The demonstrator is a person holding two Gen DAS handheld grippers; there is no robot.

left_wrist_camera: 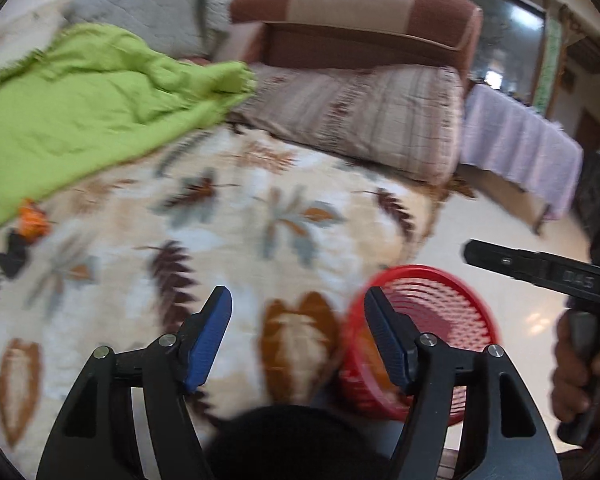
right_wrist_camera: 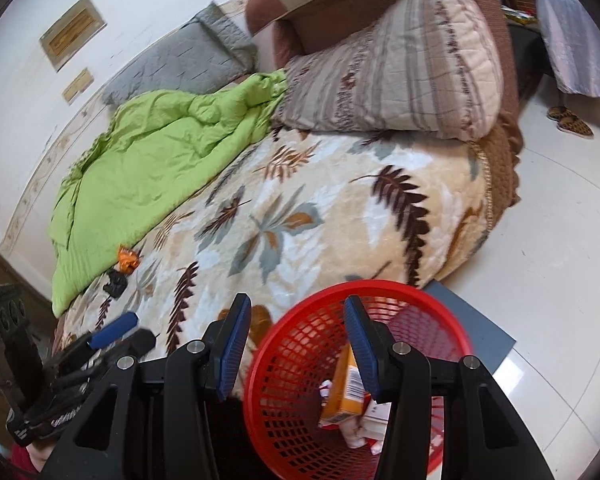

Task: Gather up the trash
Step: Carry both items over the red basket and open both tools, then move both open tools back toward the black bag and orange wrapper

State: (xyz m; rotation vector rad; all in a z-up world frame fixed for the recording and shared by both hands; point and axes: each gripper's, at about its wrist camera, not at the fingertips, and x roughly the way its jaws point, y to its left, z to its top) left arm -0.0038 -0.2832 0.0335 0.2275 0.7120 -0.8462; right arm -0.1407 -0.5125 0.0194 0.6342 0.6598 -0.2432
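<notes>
Right gripper (right_wrist_camera: 296, 344): jaws wide, empty, above the red basket (right_wrist_camera: 300, 344), which stands on the floor beside the bed (right_wrist_camera: 320, 208). Only the right wrist view shows the orange carton (right_wrist_camera: 342, 388) inside. Left gripper (left_wrist_camera: 298, 332): jaws wide, empty, beside the basket. Orange wrapper (right_wrist_camera: 127, 260) lies on the bed, well apart

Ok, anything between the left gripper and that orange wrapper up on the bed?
Nothing visible. The left gripper is open over bare leaf-print blanket, and the orange wrapper lies uncovered at the green quilt's edge, beside a black scrap.
</notes>
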